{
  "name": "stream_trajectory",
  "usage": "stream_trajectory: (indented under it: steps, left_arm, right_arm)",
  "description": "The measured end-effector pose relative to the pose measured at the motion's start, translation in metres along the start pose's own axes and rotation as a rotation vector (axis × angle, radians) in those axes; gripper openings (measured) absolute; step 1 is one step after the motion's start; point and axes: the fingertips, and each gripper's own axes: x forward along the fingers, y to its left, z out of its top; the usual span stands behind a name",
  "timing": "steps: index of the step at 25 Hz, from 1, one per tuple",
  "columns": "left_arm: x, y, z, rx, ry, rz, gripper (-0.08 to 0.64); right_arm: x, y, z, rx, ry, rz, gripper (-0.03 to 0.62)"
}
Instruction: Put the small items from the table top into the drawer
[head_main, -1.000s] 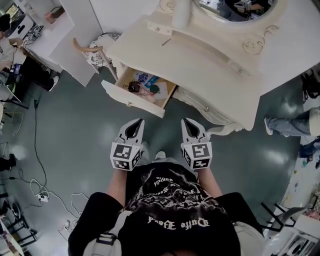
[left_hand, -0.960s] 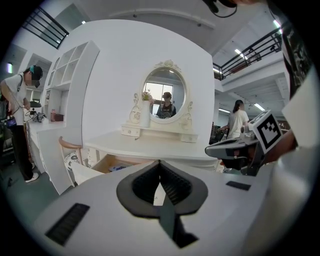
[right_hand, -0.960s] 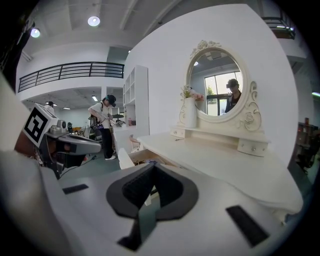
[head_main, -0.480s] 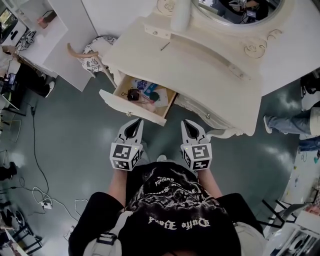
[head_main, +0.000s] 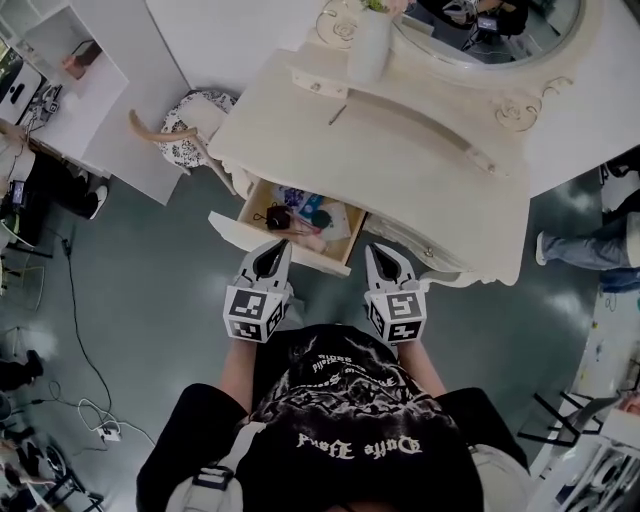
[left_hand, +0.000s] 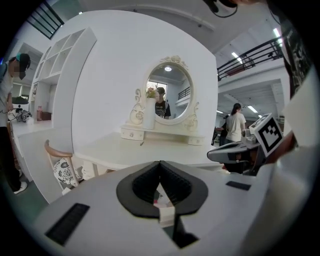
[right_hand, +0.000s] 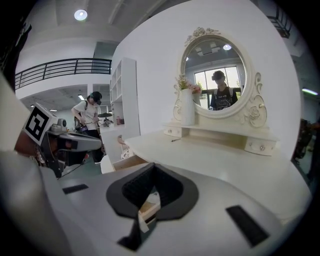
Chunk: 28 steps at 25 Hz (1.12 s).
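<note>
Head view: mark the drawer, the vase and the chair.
Drawer (head_main: 240, 230), head view, front panel.
Vase (head_main: 368, 45), head view, middle of body.
Chair (head_main: 185, 140), head view, patterned seat cushion.

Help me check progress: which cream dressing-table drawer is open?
The wide cream front drawer on the person's left, pulled out with small items inside; the small shelf drawers are shut.

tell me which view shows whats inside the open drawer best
The head view: it looks down into the drawer, with a black item and blue items inside. The right gripper view shows only the drawer's side, contents hidden. The left gripper view shows next to nothing of it.
</note>
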Motion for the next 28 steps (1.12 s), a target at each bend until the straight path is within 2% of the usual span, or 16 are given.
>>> stream_trajectory:
  steps: [6, 20, 25, 28]
  left_arm:
    - [0.011, 0.035, 0.010, 0.008, 0.008, -0.041, 0.015]
    - [0.030, 0.111, 0.032, 0.054, 0.024, -0.151, 0.015]
    - [0.035, 0.122, 0.030, 0.060, 0.039, -0.163, 0.015]
    - [0.039, 0.126, 0.031, 0.058, 0.040, -0.161, 0.015]
  right_arm:
    - [0.028, 0.014, 0.012, 0.021, 0.011, -0.034, 0.011]
    - [0.083, 0.040, 0.040, 0.081, 0.013, -0.178, 0.011]
    - [0.099, 0.036, 0.043, -0.029, 0.071, -0.190, 0.011]
    - [0.105, 0.023, 0.057, 0.016, 0.037, -0.207, 0.011]
